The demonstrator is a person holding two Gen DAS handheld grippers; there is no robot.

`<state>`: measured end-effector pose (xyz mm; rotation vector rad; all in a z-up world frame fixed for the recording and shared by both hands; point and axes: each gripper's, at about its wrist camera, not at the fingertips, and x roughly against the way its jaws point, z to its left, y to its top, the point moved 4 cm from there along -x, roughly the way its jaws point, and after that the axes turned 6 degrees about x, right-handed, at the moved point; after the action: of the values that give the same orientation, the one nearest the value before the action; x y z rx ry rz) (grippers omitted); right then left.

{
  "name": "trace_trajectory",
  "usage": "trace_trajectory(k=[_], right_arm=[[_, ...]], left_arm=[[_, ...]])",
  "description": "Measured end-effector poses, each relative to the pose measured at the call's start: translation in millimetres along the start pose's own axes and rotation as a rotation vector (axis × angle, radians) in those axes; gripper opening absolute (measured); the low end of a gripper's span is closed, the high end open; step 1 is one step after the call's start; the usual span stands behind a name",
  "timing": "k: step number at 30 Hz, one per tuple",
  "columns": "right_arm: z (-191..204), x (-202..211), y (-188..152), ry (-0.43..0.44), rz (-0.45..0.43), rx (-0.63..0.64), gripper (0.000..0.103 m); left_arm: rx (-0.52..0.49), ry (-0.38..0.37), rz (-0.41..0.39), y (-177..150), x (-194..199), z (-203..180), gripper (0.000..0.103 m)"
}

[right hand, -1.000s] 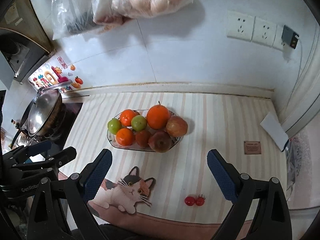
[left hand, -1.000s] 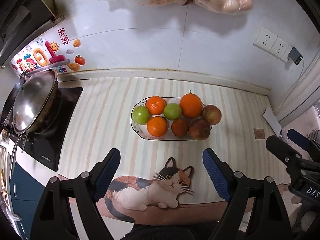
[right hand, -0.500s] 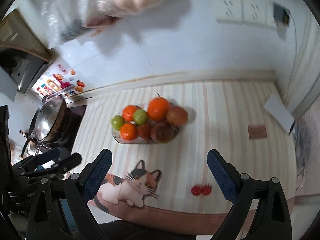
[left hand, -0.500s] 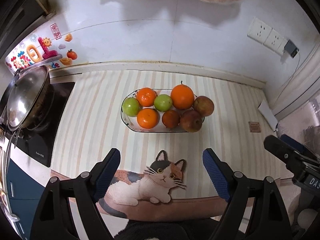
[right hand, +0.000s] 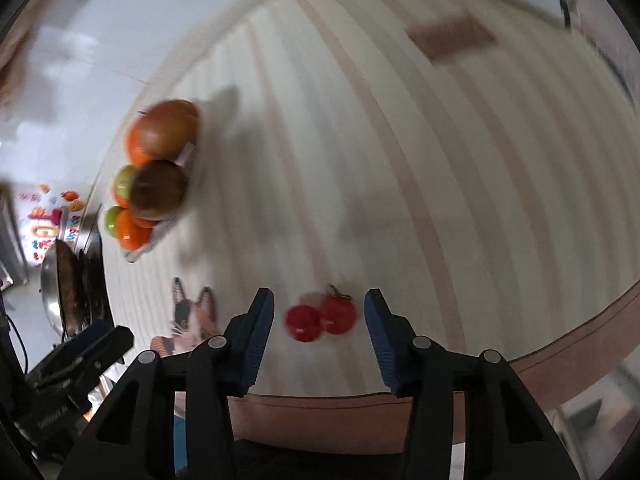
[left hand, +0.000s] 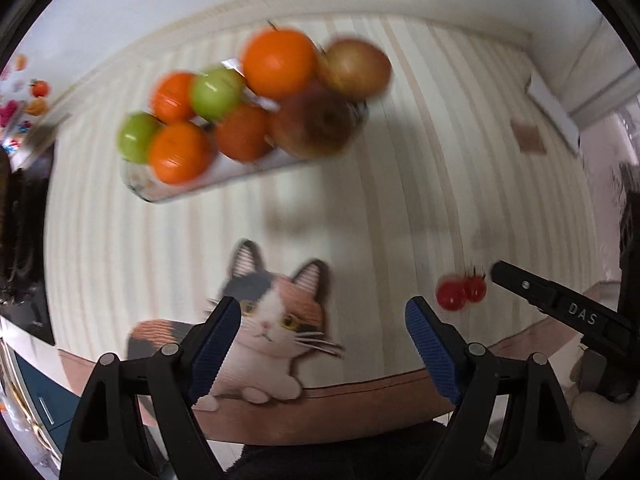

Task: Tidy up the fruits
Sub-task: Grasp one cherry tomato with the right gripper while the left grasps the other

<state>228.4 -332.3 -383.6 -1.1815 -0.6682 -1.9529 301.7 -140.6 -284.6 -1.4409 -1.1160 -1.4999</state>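
Two small red cherry tomatoes (right hand: 321,317) lie on the striped counter, right between the open fingers of my right gripper (right hand: 319,320), untouched as far as I can tell. They also show in the left wrist view (left hand: 460,293), right of my open, empty left gripper (left hand: 323,320). A glass fruit dish (left hand: 256,166) holds oranges, green apples and red apples at the back left; it also shows in the right wrist view (right hand: 138,254). Both views are motion-blurred.
A cat picture (left hand: 272,320) is printed on the counter mat under the left gripper. A wok (right hand: 66,292) sits on the stove at the far left. A small brown card (left hand: 528,140) and a white box (left hand: 554,106) lie at the right by the wall.
Both grippers have dropped lower and nearer the counter. The right gripper has swung right and down onto the cherry tomatoes, and its fingers have narrowed around them.
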Motion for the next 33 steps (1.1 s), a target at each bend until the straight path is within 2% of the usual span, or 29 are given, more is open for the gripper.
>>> trace_trajectory(k=[5, 10, 12, 16, 18, 22, 28, 30, 33], right_arm=[[-2.1, -29.0, -8.1, 0.001, 0.049, -0.016, 0.047], [12.3, -31.4, -10.4, -0.048, 0.010, 0.049, 0.037], [17.1, -31.0, -7.1, -0.055, 0.001, 0.061, 0.028], [8.5, -22.2, -4.8, -0.052, -0.026, 0.043, 0.028], [4.4, -18.8, -4.3, -0.014, -0.025, 0.034, 0.028], [-1.2, -10.6, -5.9, -0.016, -0.040, 0.032, 0.028], [-28.1, 3.4, -11.9, -0.043, -0.064, -0.018, 0.028], [-36.0, 8.2, -14.1, -0.055, -0.071, -0.026, 0.028], [-45.2, 13.7, -18.4, -0.070, -0.081, -0.043, 0.028]], left_arm=[[-0.026, 0.012, 0.049, -6.0, -18.8, -11.7, 0.084], [-0.030, 0.010, 0.064, -8.5, -24.5, -15.0, 0.084], [-0.025, 0.001, 0.075, -8.1, -27.1, -16.4, 0.084], [-0.037, -0.020, 0.075, -5.9, -29.7, -24.5, 0.084], [-0.059, -0.027, 0.076, -7.8, -34.0, -37.0, 0.084], [-0.099, -0.041, 0.092, -9.0, -40.6, -59.4, 0.084], [-0.191, -0.078, 0.080, -5.6, -48.7, -98.5, 0.084], [-0.212, -0.091, 0.086, -5.1, -52.5, -109.0, 0.080], [-0.228, -0.112, 0.105, -3.4, -59.5, -119.5, 0.079]])
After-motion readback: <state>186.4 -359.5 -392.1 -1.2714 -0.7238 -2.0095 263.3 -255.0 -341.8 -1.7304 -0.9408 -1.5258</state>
